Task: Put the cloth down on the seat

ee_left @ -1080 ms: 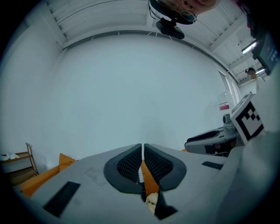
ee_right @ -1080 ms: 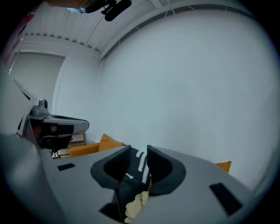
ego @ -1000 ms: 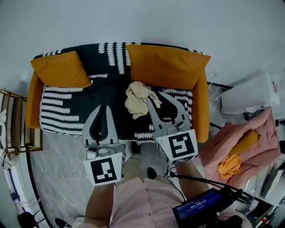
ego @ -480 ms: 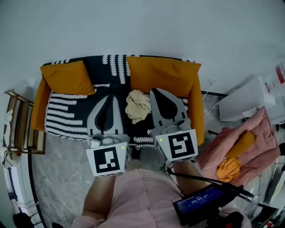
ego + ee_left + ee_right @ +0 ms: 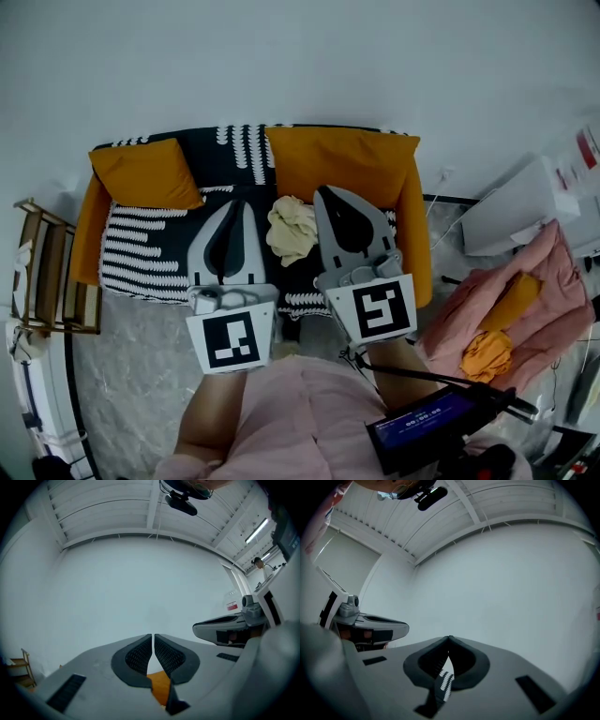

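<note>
right tool (image 5: 328, 192) closed now, off cloth (image 5: 292, 230)

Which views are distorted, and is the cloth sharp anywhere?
Head view: fisheye bends the edges; light is even, and the cloth on the sofa is sharp. Left gripper view: dark round vignette, glare from a lamp. Right gripper view: same vignette, no cloth.

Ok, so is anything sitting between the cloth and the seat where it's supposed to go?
Nothing visible does. The cream cloth lies crumpled directly on the sofa's patterned seat, in front of the large orange cushion. The left gripper and right gripper flank it in the head view, both shut and empty.
</note>
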